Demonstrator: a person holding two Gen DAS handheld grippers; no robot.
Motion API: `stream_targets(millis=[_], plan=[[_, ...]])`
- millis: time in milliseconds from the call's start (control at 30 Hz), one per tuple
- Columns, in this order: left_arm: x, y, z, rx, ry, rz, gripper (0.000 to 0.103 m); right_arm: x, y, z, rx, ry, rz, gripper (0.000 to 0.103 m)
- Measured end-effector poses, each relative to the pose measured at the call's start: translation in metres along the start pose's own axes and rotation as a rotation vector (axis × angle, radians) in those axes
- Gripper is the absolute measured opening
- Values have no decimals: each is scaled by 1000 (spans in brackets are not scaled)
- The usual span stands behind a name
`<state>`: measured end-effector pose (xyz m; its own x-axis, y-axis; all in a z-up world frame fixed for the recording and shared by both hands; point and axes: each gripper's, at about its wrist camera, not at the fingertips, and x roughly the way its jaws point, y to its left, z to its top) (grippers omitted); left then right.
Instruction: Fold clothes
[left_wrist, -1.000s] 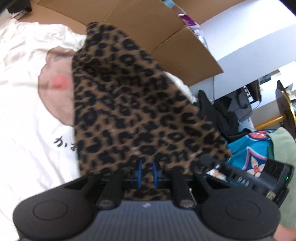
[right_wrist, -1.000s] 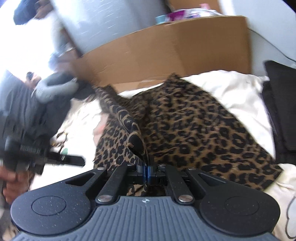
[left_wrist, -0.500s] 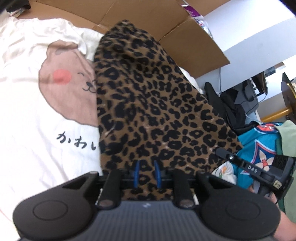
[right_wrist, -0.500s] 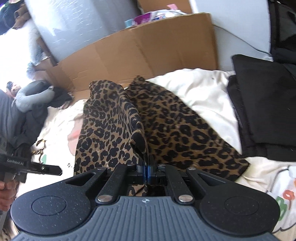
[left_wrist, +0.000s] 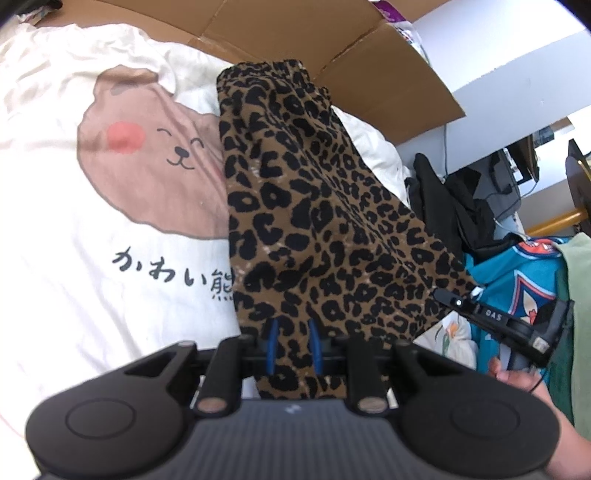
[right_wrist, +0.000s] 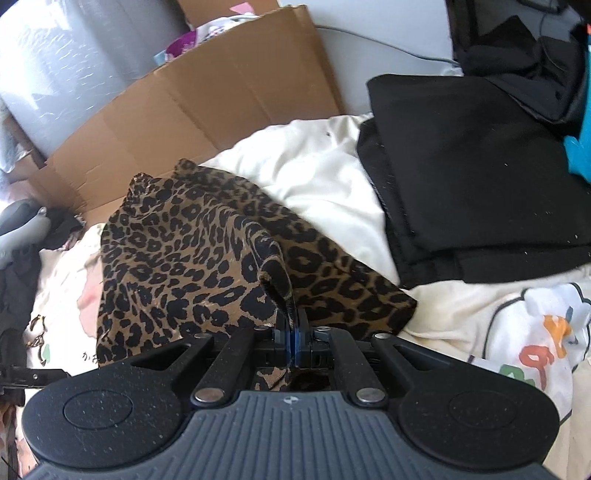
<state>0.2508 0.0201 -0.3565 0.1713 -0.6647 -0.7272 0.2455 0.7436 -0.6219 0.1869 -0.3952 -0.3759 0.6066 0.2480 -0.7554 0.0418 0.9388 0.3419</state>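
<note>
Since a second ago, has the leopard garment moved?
Yes. The leopard garment has come down flatter, away from the cardboard top edge, toward the cream bedding.

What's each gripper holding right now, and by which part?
Both hold the brown-and-black leopard-print garment: the left gripper its near hem edge, the right gripper a bunched fold at its near edge.
</note>
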Motion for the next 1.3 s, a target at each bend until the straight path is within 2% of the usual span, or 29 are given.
stream_targets(millis=[333, 467, 567, 633, 667, 733, 767, 900, 967, 1000, 1100, 1300], plan=[[-8, 14, 5, 6, 3, 4, 19, 3, -16, 0, 53, -2, -42, 0], [-10, 18, 6, 8, 5, 7, 19, 9, -26, -4, 71, 30, -47, 0], [-10, 18, 6, 10, 7, 10, 19, 8, -35, -4, 106, 40, -64, 4], [-8, 16, 7, 11, 9, 13, 19, 3, -38, -1, 115, 18, -45, 5], [-8, 15, 7, 12, 9, 14, 19, 1, -38, 1, 114, 8, -40, 11], [-6, 14, 7, 13, 11, 17, 19, 0, -37, 5, 106, -7, -49, 29], [-6, 12, 8, 14, 12, 17, 19, 0, -37, 7, 110, -14, -60, 30], [1, 7, 8, 23, 20, 8, 19, 4, -42, 14, 135, -30, -92, 30], [6, 5, 7, 28, 32, 2, 19, 5, -47, 14, 141, -35, -98, 19], [9, 4, 4, 33, 45, -4, 19, 7, -50, 14, 148, -34, -101, 6], [20, -5, -6, 63, 92, -44, 19, 12, -61, 12, 188, -23, -90, 5], [43, -27, -33, 141, 221, -107, 19, 15, -55, 16, 149, -33, -88, 2]])
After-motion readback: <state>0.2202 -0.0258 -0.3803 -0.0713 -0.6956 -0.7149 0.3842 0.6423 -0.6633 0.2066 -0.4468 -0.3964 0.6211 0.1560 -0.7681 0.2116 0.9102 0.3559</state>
